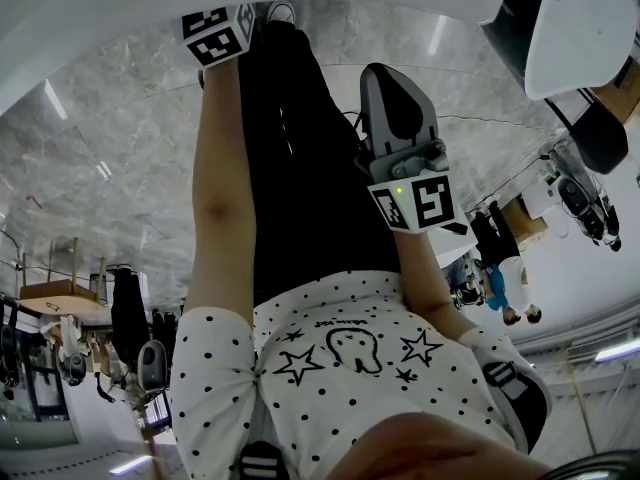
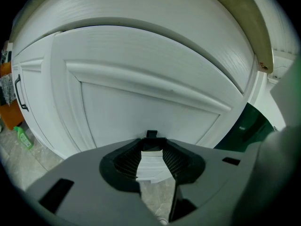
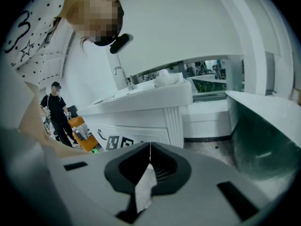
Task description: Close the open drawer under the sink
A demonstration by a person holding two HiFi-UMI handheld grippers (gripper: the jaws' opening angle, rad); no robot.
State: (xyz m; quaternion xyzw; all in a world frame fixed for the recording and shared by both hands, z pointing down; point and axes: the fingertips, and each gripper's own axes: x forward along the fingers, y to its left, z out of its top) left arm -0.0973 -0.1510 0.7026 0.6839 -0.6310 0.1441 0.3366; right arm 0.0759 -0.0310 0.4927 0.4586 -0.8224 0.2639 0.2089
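Observation:
In the left gripper view a white panelled cabinet front (image 2: pixel 141 102) fills the frame, very close to my left gripper (image 2: pixel 150 147). Its jaws stand a little apart with nothing between them. A small black piece (image 2: pixel 151 134) shows just past the tips. In the right gripper view the sink counter (image 3: pixel 146 98) with its faucet (image 3: pixel 120 74) stands farther off, and my right gripper (image 3: pixel 150 149) is shut and empty. In the head view the left gripper's marker cube (image 1: pixel 215 33) is at the top and the right gripper (image 1: pixel 400 148) hangs beside my black trousers. I cannot tell which drawer is open.
A black handle (image 2: pixel 19 93) sits on a cabinet door at the left, and a green bottle (image 2: pixel 22 138) lies on the marble floor. A dark green gap (image 2: pixel 249 126) shows right of the panel. A person in black (image 3: pixel 57 112) stands by an orange box (image 3: pixel 80 131).

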